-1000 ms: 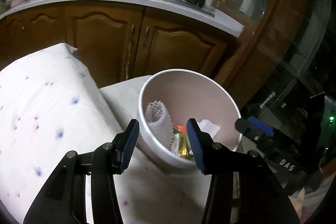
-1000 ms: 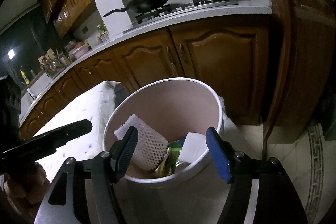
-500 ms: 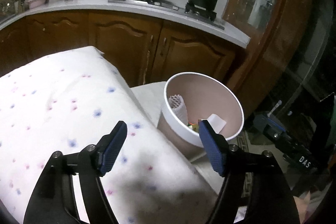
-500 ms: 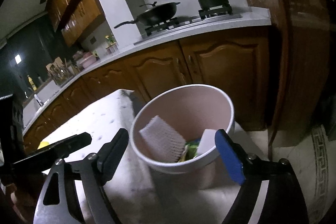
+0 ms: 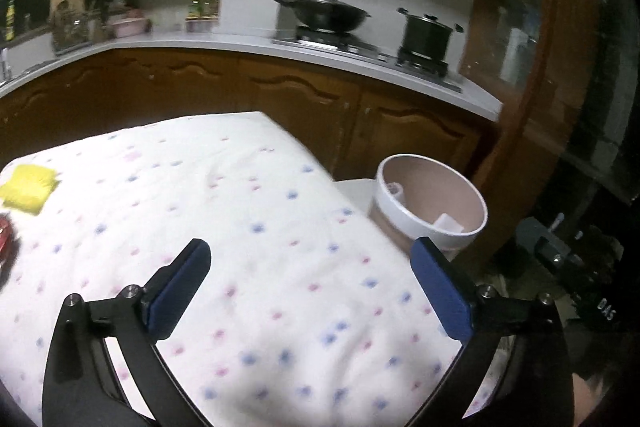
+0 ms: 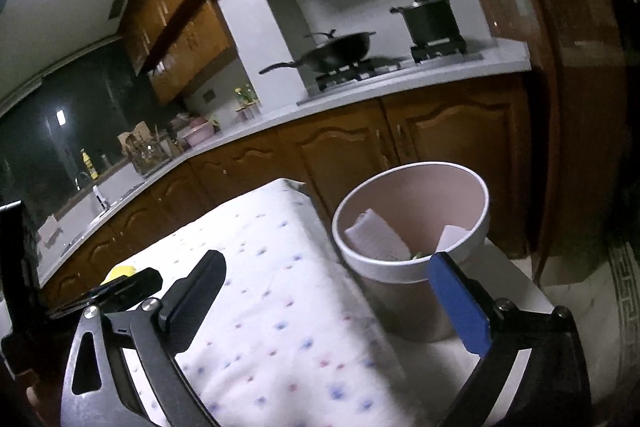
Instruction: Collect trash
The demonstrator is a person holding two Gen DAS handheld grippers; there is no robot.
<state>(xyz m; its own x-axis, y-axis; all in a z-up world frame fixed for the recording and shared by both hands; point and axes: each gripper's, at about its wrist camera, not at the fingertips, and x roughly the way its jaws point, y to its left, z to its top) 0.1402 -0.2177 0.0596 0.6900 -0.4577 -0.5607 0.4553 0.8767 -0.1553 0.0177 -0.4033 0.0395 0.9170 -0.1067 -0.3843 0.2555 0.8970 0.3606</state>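
Note:
A round white bin [image 5: 430, 203] with a pink inside stands past the right end of the table; it also shows in the right wrist view [image 6: 412, 227]. White foam netting [image 6: 376, 239], a white paper scrap [image 6: 452, 237] and a bit of green wrapper lie in it. A yellow piece of trash [image 5: 28, 187] and a red item [image 5: 5, 235] lie at the table's far left. My left gripper [image 5: 310, 271] is open and empty above the cloth. My right gripper [image 6: 324, 287] is open and empty, short of the bin.
The table wears a white cloth with pink and blue dots [image 5: 240, 227]. Brown cabinets and a white counter [image 5: 280, 47] with a wok [image 5: 324, 13] and a pot [image 5: 428, 33] stand behind. A dark wooden frame [image 5: 540, 67] stands right of the bin.
Both grippers have pulled back and up from the bin, and their jaws have opened wider. The left view has swung left, bringing the yellow trash into sight.

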